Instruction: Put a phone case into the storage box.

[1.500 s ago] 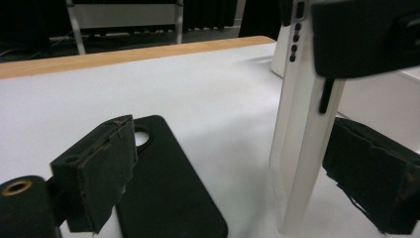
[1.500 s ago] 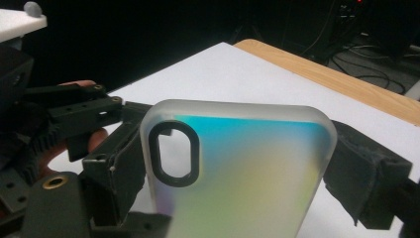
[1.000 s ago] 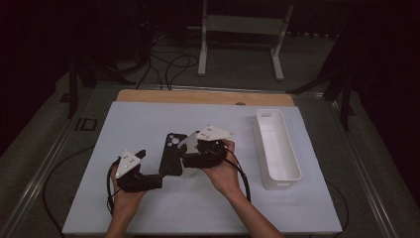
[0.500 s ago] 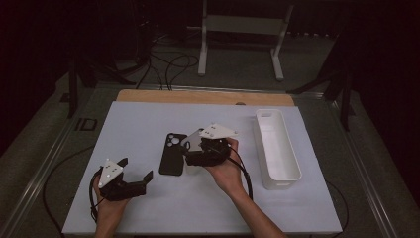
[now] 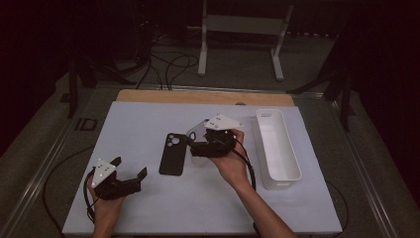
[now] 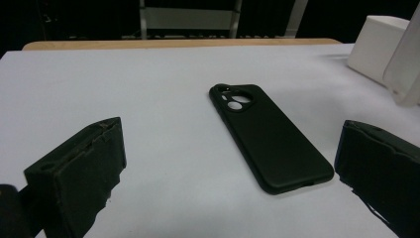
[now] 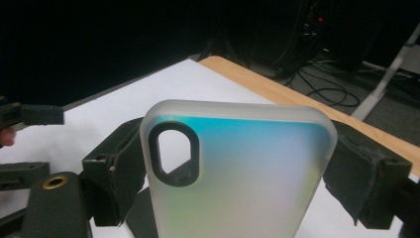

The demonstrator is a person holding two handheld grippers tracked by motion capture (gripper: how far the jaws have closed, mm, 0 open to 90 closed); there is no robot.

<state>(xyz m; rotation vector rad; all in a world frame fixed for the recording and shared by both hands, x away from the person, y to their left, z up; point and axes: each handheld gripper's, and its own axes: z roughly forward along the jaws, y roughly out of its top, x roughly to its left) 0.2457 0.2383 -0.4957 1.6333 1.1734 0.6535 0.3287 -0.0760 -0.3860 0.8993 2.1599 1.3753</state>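
Left gripper (image 5: 130, 177): near the desk's front-left edge, jaws spread apart, grasping nothing. Black phone case (image 5: 173, 153): flat on the white desk (image 5: 148, 119), back up, camera cut-outs at its far end, ahead of the left gripper and apart from it. Right gripper (image 5: 194, 147): just right of the black case, jaws clamped across the sides of a frosted translucent phone case (image 7: 237, 173), held raised with its oval camera opening uppermost. White tray (image 5: 277, 148): right of the right gripper, lengthwise on the desk.

High view looks down; both gripper views sit low, sharing the black phone case (image 6: 270, 139).
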